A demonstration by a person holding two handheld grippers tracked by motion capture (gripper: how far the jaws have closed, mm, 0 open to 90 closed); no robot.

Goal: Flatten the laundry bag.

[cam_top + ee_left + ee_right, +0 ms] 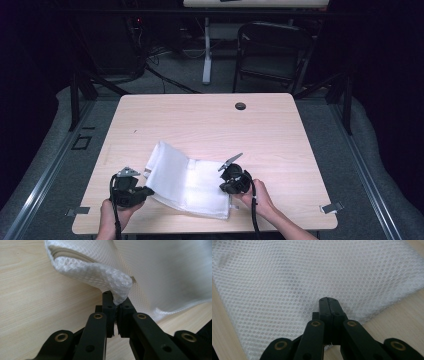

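A white mesh bag (pixel 187 182) lies on the near middle of the wooden table (pixel 200 125). Its left part is raised and folded over, and a zipper (pixel 72 255) runs along the lifted edge. My left gripper (pixel 142 191) is at the bag's left edge. In the left gripper view it (pixel 116 305) is shut on a bunched corner of mesh (pixel 120 287). My right gripper (pixel 226 186) is at the bag's right edge. In the right gripper view its jaws (pixel 328 301) are pressed together with their tips in the flat mesh (pixel 299 277), pinching its top layer.
A round grommet hole (pixel 240 106) sits near the table's far edge. A dark folding chair (pixel 272 50) and a white table leg (pixel 206 50) stand beyond the table. Metal clips (pixel 332 207) mark the near corners. Bare wood surrounds the bag.
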